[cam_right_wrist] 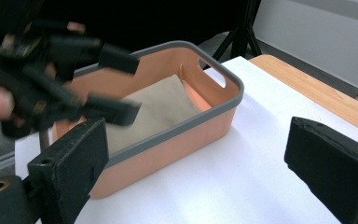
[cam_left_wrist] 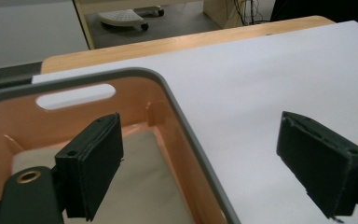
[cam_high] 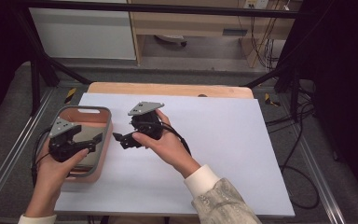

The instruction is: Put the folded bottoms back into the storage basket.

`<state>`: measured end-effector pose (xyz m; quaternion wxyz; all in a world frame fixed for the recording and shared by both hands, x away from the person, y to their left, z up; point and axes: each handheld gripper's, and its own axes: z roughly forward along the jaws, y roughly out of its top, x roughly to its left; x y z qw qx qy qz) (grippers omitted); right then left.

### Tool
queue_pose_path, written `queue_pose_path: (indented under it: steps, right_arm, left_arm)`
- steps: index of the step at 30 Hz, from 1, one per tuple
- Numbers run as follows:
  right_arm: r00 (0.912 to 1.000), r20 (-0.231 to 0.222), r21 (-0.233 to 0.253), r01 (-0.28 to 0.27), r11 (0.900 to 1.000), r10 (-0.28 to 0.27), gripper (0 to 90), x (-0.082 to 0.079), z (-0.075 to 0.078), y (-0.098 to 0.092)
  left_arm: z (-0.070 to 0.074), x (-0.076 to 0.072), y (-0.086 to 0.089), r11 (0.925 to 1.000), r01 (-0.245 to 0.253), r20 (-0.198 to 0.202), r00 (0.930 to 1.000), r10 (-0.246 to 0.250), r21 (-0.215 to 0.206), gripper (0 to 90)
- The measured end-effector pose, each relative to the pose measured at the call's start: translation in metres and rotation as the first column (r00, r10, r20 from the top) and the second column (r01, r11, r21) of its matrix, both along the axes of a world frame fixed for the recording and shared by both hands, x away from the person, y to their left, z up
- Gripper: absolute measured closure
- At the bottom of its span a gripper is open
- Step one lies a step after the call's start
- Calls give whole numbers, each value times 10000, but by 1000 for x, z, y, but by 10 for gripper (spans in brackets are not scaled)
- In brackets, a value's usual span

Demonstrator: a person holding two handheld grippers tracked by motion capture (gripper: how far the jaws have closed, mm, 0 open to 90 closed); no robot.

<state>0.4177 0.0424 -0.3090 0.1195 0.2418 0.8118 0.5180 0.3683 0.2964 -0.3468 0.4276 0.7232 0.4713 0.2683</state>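
White table (cam_high: 223, 140), orange basket (cam_high: 103, 140) holding beige cloth (cam_right_wrist: 158, 109), 2 hand-held grippers released, empty.

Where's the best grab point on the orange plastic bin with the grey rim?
Probably the orange plastic bin with the grey rim at its short end wall, just under the handle slot. Come from above, one jaw inside and one outside: the wall is thin, upright, and clear of the beige cloth inside.

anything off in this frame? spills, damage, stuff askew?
Nothing stands out. The orange bin sits flat at the white sheet's left edge, a beige cloth lying folded inside. Left tool and right tool are both open and empty.
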Motion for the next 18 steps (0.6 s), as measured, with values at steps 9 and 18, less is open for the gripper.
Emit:
queue_pose_path:
  steps: [9, 18]
  right_arm:
    - [9986, -128, 107, 512, 9986, -511, 65, 18, 6, -19]
    - [9987, -89, 28, 498, 9988, -498, 69, 22, 12, -38]
  left_arm:
    - [3, -15, -5, 9997, -2, 135, 9999, 6, -256, 95]
    - [-1, -20, -11, 9991, 168, 107, 9998, -164, -402, 70]
